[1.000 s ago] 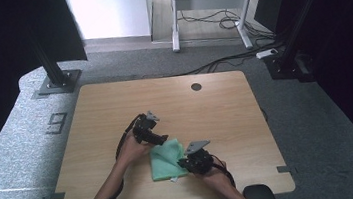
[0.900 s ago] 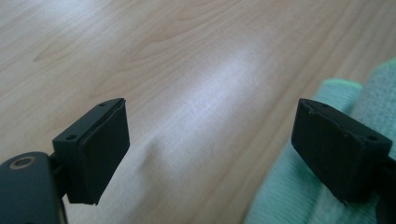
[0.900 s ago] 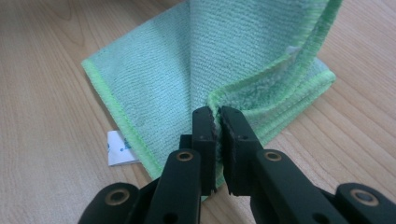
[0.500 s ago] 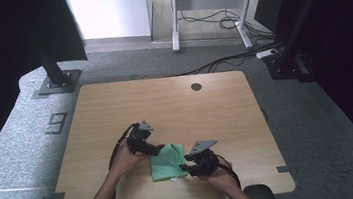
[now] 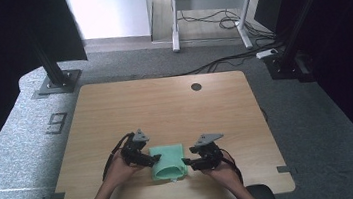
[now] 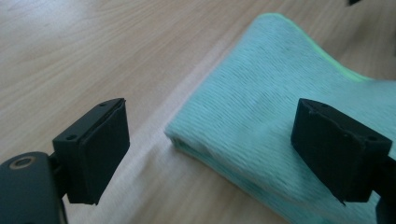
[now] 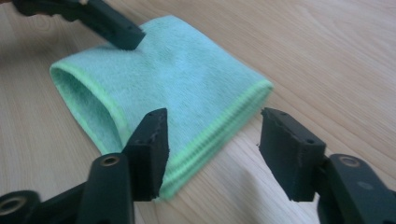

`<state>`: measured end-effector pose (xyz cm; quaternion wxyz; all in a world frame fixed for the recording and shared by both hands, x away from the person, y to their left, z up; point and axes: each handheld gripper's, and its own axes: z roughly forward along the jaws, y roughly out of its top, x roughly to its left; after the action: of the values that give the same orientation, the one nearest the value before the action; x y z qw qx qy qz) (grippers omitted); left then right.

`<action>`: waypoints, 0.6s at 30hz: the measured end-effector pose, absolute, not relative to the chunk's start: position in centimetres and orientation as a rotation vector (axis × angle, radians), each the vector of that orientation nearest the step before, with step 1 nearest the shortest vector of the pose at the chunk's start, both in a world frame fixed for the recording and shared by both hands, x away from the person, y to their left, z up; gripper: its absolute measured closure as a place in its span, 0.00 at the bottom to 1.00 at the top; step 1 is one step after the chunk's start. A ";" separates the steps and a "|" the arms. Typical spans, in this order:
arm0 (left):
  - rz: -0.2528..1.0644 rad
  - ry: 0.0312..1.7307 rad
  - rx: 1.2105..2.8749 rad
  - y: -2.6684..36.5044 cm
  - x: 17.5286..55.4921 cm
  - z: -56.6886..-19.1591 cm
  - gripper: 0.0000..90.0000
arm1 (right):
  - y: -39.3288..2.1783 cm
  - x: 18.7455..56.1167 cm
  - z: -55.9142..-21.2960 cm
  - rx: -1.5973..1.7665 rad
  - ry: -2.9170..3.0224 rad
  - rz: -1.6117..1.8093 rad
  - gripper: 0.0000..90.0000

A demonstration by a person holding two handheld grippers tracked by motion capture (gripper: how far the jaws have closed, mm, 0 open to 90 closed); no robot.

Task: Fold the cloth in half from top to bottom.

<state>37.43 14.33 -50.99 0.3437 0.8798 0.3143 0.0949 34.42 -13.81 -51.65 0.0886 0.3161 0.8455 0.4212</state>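
Observation:
A folded green cloth (image 5: 168, 162) lies near the front edge of the wooden table (image 5: 165, 106). My left gripper (image 5: 154, 158) stands open at the cloth's left edge. In the left gripper view a corner of the cloth (image 6: 280, 102) lies between the wide jaws of that gripper (image 6: 224, 154), with neither pad pressing on it. My right gripper (image 5: 186, 163) is at the cloth's right edge. Its jaws have just been opening. In the right gripper view they (image 7: 212, 149) straddle the near corner of the cloth (image 7: 187, 79) without gripping it. The left gripper's jaw (image 7: 116, 28) hovers at the cloth's far side.
A round cable hole (image 5: 196, 86) sits at the table's back middle. Black stand feet (image 5: 57, 83) (image 5: 286, 64) rest on the grey floor at both back corners. The person's forearms come in over the front edge.
The left gripper has moved toward the front edge, down to the cloth's left side. The right gripper's jaws have opened and let go of the cloth, which now lies as a compact fold.

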 end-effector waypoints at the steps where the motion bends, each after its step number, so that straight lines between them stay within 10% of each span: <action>1: 0.245 0.813 2.284 14.5 37.1 -51.0 0.13 | -13.5 34.5 -51.7 0.938 2.523 1.252 0.44; 18: 0.271 0.859 2.316 15.2 34.4 -53.4 0.12 | -12.1 33.5 -53.9 0.901 2.584 1.080 0.31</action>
<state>34.42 15.22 -53.40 0.3224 0.8822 0.3273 0.1031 33.55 -12.12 -53.94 0.0998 0.3048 0.8739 0.3653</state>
